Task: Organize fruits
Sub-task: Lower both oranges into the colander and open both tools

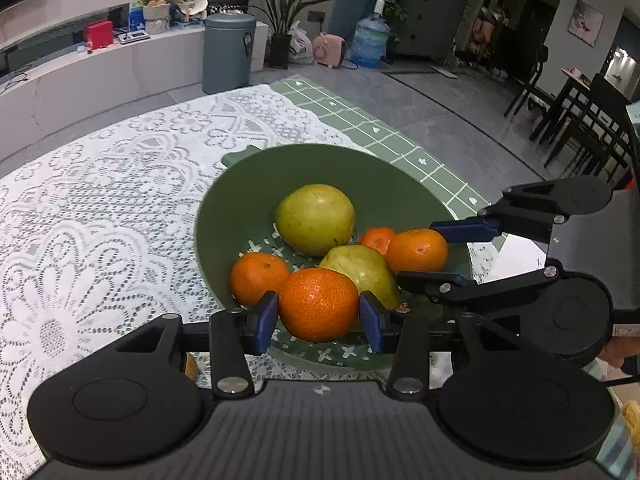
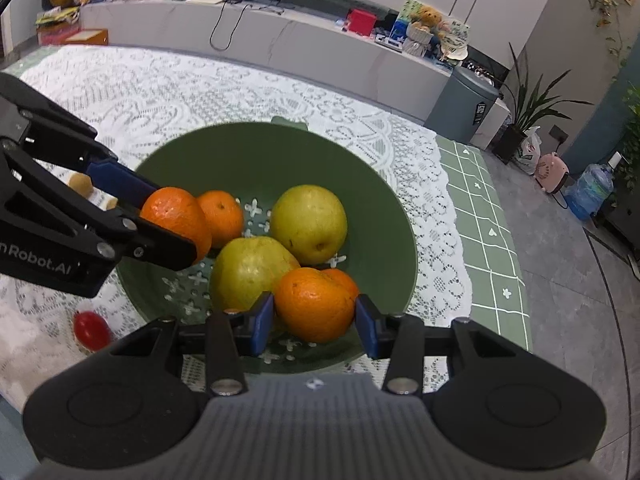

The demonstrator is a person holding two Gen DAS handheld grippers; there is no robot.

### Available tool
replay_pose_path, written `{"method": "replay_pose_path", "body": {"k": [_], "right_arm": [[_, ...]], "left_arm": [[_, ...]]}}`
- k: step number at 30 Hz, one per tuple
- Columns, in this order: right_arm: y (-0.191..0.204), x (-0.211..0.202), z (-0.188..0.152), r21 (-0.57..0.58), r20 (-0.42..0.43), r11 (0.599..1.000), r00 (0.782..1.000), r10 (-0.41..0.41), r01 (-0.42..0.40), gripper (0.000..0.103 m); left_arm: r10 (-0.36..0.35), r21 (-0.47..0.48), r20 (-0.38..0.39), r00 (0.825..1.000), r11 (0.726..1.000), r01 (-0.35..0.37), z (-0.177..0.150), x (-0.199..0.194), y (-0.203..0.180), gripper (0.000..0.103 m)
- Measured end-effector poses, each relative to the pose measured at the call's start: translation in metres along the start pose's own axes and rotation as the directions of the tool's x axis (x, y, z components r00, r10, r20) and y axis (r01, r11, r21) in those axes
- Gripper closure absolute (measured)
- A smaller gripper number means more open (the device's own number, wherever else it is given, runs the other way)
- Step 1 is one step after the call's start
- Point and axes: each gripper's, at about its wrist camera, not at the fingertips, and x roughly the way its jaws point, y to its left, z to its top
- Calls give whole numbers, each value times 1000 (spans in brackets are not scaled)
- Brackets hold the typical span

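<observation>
A green bowl [image 1: 240, 208] [image 2: 384, 216] on the lace-covered table holds two yellow-green pears [image 1: 316, 218] [image 1: 366, 270] and loose oranges [image 1: 258, 278] [image 1: 378, 238]. My left gripper [image 1: 320, 314] is shut on an orange [image 1: 318, 304] over the bowl's near side. In the right wrist view this left gripper [image 2: 172, 226] comes in from the left with its orange [image 2: 176, 216]. My right gripper [image 2: 315, 318] is shut on another orange [image 2: 314, 304] beside the nearer pear [image 2: 248, 268]. The left wrist view shows the right gripper [image 1: 418, 252] and that orange [image 1: 418, 250] at the bowl's right rim.
A small red fruit [image 2: 91, 330] lies on the lace cloth [image 2: 200, 92] left of the bowl. Yellowish items [image 2: 80, 184] sit behind the left gripper. The green checked cloth [image 2: 492, 248] marks the table's right edge, with floor, a grey bin [image 2: 464, 104] and chairs [image 1: 580, 120] beyond.
</observation>
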Motion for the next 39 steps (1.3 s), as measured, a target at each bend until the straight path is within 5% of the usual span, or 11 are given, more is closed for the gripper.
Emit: {"method": "replay_pose_path", "body": {"k": [14, 23, 39], "right_arm": [[-6, 12, 8, -41, -44, 999, 999, -4, 2, 61], [-5, 11, 10, -72, -65, 997, 998, -2, -3, 61], [-5, 3, 15, -67, -52, 998, 999, -4, 1, 54]], "left_arm": [[5, 44, -35, 999, 999, -3, 1, 10, 0, 53], [114, 161, -102, 988, 982, -96, 4, 19, -18, 47], [93, 140, -79, 993, 987, -81, 6, 9, -16, 38]]}}
